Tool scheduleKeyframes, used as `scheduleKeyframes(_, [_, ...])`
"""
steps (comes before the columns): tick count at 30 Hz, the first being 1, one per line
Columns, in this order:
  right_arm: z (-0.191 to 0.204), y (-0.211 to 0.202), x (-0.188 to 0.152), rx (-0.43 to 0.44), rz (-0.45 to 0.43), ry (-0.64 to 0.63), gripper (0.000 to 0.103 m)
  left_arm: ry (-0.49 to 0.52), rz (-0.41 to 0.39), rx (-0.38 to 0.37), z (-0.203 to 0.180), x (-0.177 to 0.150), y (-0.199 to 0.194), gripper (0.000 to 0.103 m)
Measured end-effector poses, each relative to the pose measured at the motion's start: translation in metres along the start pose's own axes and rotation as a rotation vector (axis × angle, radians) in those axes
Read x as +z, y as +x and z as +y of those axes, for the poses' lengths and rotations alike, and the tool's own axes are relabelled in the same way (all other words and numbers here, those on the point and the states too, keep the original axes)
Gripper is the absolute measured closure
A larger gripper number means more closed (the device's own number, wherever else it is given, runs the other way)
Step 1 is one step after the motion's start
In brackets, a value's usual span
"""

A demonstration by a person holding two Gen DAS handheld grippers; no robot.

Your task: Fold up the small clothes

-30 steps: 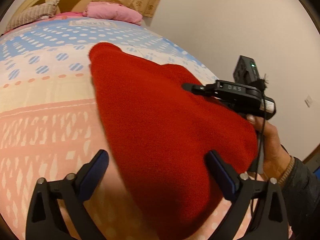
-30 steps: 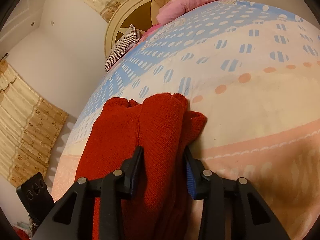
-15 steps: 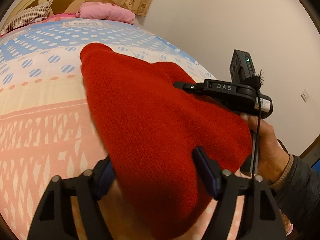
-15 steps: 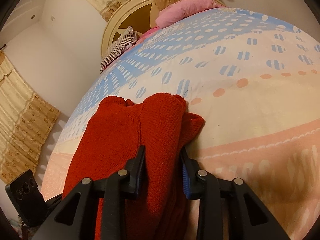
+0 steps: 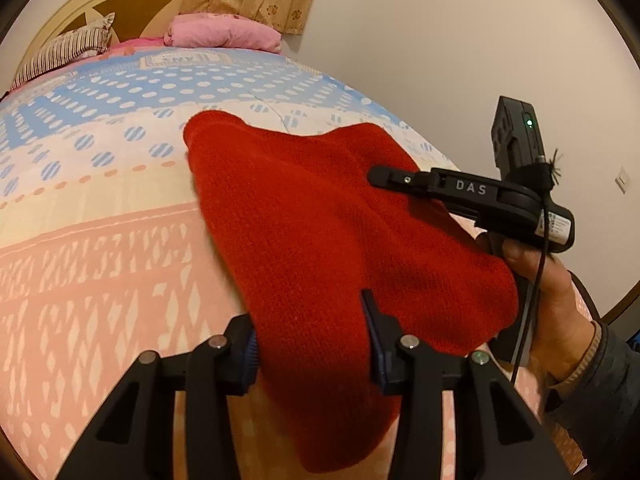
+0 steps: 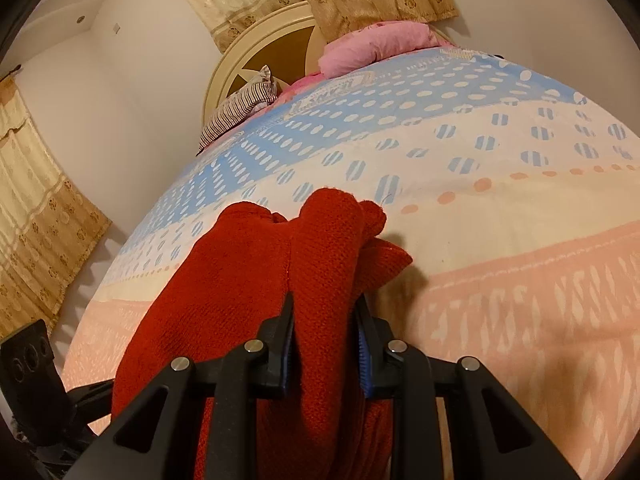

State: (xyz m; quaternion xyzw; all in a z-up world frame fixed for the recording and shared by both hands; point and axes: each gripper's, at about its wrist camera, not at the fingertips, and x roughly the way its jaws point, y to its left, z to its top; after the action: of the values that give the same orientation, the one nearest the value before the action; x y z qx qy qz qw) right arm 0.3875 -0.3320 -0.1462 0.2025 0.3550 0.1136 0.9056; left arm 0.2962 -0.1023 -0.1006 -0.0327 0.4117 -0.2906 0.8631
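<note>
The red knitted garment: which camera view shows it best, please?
The left wrist view: the red knitted garment spreads wide across the bedsheet, with most of its outline visible. The right wrist view shows only a bunched part between the right gripper fingers.

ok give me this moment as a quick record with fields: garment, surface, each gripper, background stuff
garment: red knitted garment, bunched, lying on the bed
surface: patterned bedsheet in blue, cream and peach
left gripper: jaws closing, garment's near edge between the pads
right gripper: jaws closing on a fold of the garment, pads pressing the knit
right hand: holds the right gripper's handle
background: pink pillow, striped pillow, cream headboard, beige curtains
</note>
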Motion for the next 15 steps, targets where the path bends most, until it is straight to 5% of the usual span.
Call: scheduleKeyframes(15, [0.061, -0.025, -0.03, 0.077, 0.002, -0.054, 0.078, -0.02, -0.031, 0.014, 0.006, -0.025, -0.055, 0.06])
